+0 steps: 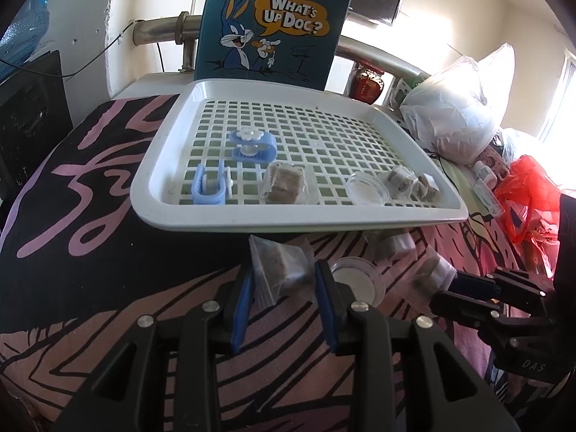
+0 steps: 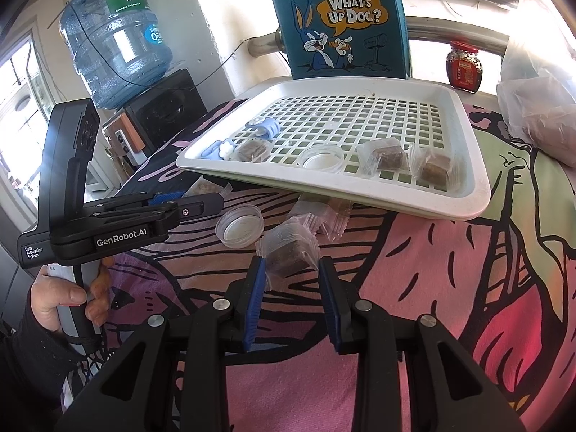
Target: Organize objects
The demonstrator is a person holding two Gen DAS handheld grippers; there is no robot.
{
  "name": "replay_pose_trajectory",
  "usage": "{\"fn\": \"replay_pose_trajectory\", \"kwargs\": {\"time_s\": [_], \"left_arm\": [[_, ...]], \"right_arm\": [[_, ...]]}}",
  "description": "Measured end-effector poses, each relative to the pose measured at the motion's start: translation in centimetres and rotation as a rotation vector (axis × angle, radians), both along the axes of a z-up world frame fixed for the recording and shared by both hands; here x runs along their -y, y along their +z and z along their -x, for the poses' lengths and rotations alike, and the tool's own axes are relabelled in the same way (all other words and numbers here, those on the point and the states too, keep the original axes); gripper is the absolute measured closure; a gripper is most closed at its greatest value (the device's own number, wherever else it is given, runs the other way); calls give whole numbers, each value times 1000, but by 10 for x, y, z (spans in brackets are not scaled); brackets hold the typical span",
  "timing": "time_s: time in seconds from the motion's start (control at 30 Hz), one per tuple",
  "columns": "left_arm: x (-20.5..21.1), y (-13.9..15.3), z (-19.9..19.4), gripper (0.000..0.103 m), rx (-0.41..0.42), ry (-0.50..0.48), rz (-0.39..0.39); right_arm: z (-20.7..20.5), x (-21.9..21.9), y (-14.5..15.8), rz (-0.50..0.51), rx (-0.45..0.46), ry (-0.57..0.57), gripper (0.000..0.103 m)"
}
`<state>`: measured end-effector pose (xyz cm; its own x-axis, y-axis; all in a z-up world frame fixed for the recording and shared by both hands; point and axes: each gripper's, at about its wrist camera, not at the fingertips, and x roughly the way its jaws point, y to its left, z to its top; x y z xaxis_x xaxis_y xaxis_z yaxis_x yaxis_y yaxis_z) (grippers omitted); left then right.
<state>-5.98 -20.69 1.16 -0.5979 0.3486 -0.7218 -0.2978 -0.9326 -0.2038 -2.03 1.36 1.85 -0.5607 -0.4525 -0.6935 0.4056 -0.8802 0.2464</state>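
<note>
You are lining up both grippers on packets lying just in front of the tray (image 1: pixel 295 221).
Your left gripper (image 1: pixel 284 284) is spread around one wrapped packet (image 1: pixel 284 264); your right gripper (image 2: pixel 291 277) is spread around another packet (image 2: pixel 289 252). Next, pinch and lift each onto the tray beside the sorted ones.

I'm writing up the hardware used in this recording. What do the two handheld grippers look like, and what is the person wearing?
Both grippers are black plastic linkages with silver rivets and blue finger pads. The left gripper has a tall black handle, white lettering "GenRobot.AI" and a small "Data Acquisition System" label. The right gripper shows faint lettering "DAS" on its body. The hand emerges from a dark sleeve. No cables visible on either gripper.
</note>
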Motion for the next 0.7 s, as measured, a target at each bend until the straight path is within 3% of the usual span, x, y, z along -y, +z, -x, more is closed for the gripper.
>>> {"fn": "replay_pose_trajectory", "kwargs": {"time_s": [0.7], "left_arm": [[0,0,0,71,0,-5,-3]], "right_arm": [[1,-1,-1,5,2,-1,73]]}}
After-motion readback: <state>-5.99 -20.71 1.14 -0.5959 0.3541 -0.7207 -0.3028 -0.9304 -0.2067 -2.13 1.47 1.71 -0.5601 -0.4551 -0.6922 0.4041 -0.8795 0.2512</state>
